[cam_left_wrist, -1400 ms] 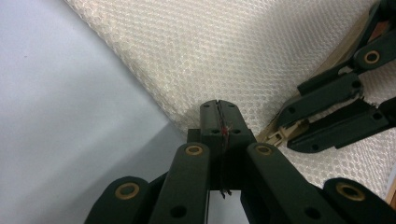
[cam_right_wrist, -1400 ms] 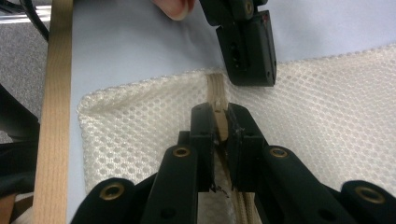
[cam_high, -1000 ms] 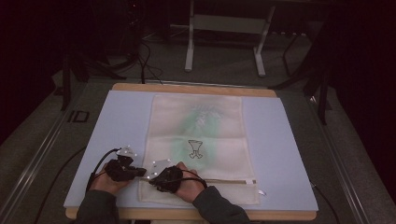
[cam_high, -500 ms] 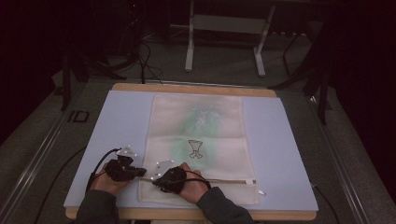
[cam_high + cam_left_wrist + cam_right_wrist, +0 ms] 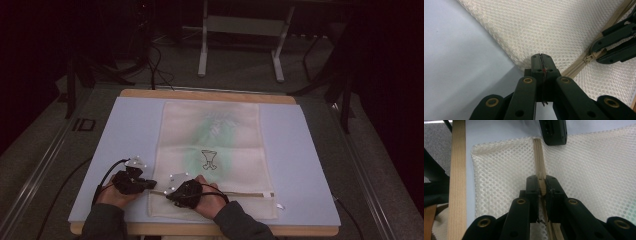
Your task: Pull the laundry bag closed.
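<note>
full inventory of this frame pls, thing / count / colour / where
mesh bag: 1, cream with a green patch and a dark printed emblem, flat on the middle of the mat
zipper: 1, beige, runs across the bag's near end
zipper pull: 1, beige, near the bag's left edge
mat: 1, pale blue, covers the table top
table: 1, light wood, edge shows at far and near sides
metal stand: 1, grey, on the floor beyond the table
cables: several, black, on the floor at far left
left gripper: 1, black, shut on the bag's left edge
right gripper: 1, black, shut on the zipper pull
hands: 2, at the near edge, one holding each gripper
</note>
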### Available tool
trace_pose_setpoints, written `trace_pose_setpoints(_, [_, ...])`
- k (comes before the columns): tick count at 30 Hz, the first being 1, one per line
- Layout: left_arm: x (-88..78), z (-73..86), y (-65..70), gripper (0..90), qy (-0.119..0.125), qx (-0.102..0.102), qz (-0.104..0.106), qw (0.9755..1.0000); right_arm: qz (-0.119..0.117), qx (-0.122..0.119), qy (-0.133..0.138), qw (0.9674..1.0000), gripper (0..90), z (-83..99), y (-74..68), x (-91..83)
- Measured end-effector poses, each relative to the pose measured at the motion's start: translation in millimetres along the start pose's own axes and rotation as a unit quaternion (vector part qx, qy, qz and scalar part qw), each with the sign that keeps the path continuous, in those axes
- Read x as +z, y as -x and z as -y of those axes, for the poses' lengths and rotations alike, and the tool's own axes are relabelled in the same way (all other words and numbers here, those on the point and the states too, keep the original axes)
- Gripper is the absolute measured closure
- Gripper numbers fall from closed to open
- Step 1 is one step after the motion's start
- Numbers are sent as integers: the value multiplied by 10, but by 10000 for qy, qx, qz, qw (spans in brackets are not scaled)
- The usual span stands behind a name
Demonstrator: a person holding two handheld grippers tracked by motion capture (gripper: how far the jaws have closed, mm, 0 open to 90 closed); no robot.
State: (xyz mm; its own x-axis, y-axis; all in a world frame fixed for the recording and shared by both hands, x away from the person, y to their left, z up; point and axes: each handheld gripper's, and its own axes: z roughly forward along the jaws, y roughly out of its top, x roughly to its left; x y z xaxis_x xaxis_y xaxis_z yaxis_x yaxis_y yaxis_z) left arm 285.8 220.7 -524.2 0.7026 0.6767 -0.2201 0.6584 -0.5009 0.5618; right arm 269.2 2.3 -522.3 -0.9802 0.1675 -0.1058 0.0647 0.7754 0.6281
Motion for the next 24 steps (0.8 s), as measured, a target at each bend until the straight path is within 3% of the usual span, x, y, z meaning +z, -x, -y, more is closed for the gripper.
trace_pose_setpoints(24, [-1, 0, -2, 899, -3, -20, -4, 10000, 41, 46, -134, 9999, 823, 146, 14, -166])
